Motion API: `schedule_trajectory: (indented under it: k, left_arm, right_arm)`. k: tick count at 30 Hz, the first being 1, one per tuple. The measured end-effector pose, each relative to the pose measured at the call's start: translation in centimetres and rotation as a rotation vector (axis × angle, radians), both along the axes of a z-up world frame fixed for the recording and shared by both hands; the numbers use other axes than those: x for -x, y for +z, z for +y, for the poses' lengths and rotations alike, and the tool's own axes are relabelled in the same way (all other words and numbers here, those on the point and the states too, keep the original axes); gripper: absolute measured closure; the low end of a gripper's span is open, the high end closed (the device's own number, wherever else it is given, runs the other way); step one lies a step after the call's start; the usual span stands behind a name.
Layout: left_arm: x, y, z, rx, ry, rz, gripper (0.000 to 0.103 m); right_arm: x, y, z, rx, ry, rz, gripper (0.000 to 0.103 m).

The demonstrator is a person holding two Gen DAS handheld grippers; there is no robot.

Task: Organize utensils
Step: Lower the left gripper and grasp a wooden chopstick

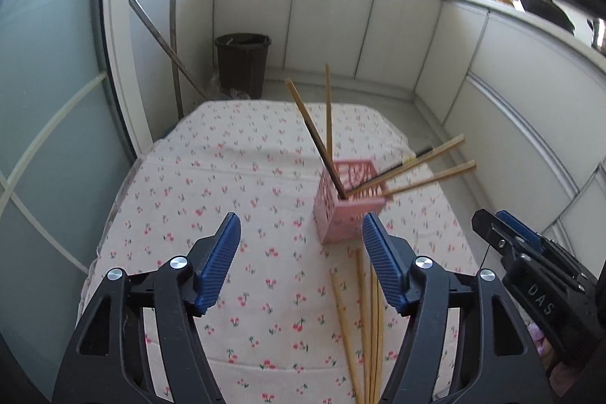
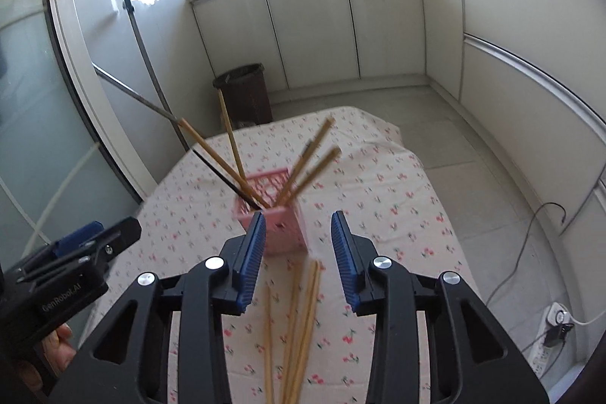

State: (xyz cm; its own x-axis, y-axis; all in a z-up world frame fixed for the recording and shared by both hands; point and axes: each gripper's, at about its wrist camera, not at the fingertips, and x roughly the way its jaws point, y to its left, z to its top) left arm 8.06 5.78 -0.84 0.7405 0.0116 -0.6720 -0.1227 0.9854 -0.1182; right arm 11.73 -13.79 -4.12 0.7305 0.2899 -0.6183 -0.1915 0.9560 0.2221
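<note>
My left gripper and right gripper both gape with nothing between the pads. The pink basket stands on the tablecloth holding chopsticks; more sticks lie loose just before it.

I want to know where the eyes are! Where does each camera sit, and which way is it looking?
Left wrist: sits on the left gripper, looks forward and down at the pink basket; its open jaws and the right gripper show.
Right wrist: sits on the right gripper, same direction; its open jaws, the left gripper and a hand show.
Both share the basket, loose chopsticks, cherry tablecloth and dark bin.
</note>
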Motion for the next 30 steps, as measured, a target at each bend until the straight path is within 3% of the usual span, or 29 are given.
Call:
schedule_trajectory:
  k: [2, 12, 16, 18, 23, 30]
  left_arm:
    - [0.3, -0.7, -0.4, -0.013, -0.007, 0.011, 0.033]
    - [0.8, -3.4, -0.8, -0.009, -0.004, 0.091, 0.018]
    - [0.6, -4.3, -0.7, 0.0, 0.006, 0.131, 0.012]
    - [0.4, -4.8, -0.7, -0.002, 0.006, 0.154, 0.01]
    - [-0.2, -6.3, -0.8, -0.002, -0.001, 0.216, 0.007]
    - [-2.1, -10.2, 0.0, 0.031, -0.003, 0.381, 0.007]
  right_arm:
    - [0.4, -0.8, -0.3, 0.008, -0.005, 0.014, 0.051]
    - [1.3, -3.7, -1.4, 0.046, -0.049, 0.096, 0.036]
    - [1.1, -4.5, -2.0, 0.051, -0.075, 0.136, 0.026]
    - [0.9, -5.1, -2.4, 0.049, -0.087, 0.161, 0.014]
    - [0.0, -7.2, -3.1, 0.067, -0.107, 0.273, 0.008]
    - [-1.4, -11.4, -4.9, 0.041, -0.171, 0.496, 0.007]
